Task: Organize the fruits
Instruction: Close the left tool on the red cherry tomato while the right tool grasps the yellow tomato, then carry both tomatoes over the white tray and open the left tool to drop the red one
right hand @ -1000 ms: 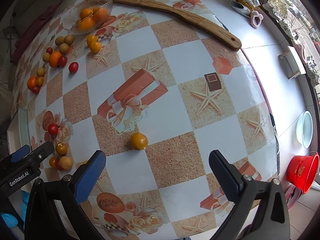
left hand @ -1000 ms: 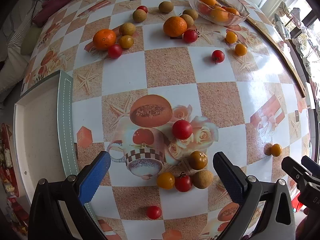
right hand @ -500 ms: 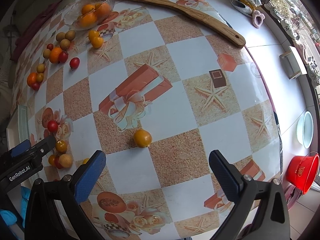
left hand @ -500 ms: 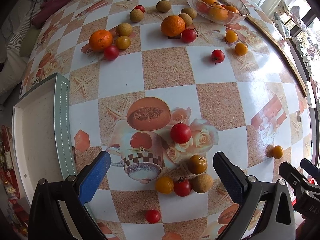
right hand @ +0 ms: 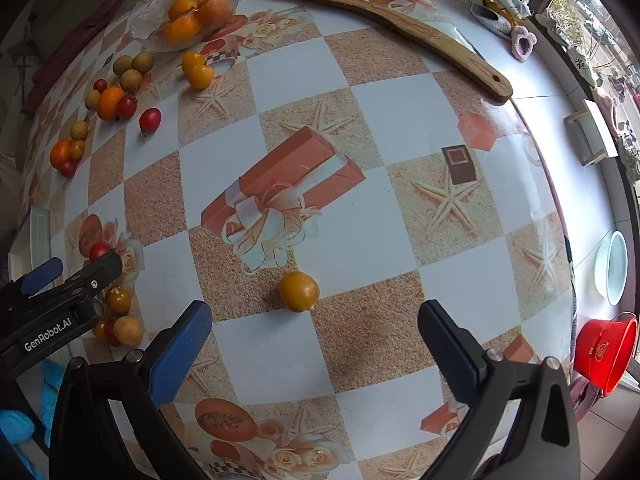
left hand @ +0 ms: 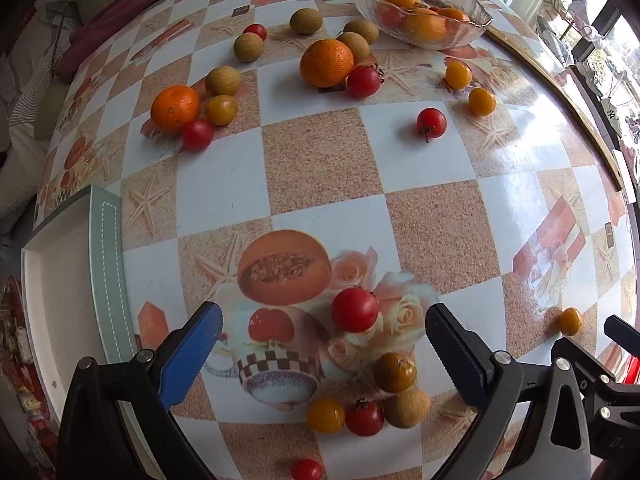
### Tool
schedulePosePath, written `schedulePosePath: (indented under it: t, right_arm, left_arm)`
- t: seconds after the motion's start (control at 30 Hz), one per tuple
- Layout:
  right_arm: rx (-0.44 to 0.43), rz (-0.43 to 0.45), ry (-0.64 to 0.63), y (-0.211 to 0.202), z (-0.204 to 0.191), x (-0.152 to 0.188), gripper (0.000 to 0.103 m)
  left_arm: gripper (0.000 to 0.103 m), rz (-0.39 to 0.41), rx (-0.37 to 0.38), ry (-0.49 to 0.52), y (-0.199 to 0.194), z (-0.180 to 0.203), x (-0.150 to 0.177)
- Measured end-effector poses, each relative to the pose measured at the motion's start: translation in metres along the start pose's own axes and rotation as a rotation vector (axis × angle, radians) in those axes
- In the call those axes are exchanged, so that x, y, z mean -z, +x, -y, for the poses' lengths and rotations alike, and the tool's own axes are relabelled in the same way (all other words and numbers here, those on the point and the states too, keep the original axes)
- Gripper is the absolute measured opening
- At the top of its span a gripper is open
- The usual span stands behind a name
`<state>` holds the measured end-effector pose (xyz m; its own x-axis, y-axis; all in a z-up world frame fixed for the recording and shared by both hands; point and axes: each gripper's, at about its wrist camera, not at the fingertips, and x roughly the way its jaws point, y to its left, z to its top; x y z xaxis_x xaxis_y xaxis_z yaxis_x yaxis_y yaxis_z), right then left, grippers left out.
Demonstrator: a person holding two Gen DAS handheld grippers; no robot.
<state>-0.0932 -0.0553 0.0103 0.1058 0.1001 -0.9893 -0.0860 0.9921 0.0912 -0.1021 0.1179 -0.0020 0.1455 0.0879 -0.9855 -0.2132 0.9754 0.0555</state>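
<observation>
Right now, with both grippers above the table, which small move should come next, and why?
Probably lower the left gripper onto the red tomato. Its jaws are closing, nothing is gripped yet, and the tomato lies on the tablecloth between its fingers. The right gripper is open over a lone yellow fruit. The glass bowl already holds oranges.

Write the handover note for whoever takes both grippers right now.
Left gripper: empty, jaws closing, above the red tomato.
Right gripper: jaws open, empty, above the lone yellow tomato.
Glass bowl at the table's far side holds some orange fruit.
Left to do: all the loose fruit scattered across the tablecloth.
</observation>
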Motion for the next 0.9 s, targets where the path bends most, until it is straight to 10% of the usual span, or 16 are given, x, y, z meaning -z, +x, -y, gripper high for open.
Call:
schedulePosePath:
  t: [0.33,0.5,0.9]
  right_arm:
    - [0.018,-0.012,-0.064,0.020,-0.026,-0.001,0.067]
    - [0.066,0.013,-0.116,0.022,-0.042,0.001,0.021]
    - [-0.108,0.036,-0.088,-0.007,-0.047,-0.004,0.022]
  left_arm:
    - [0.050,-0.007,0.045,0.027,0.012,0.014,-0.013]
    - [0.024,0.015,0.072,0.039,0.013,0.030,-0.016]
    - [0.024,0.077,0.154,-0.059,-0.025,-0.028,-0.002]
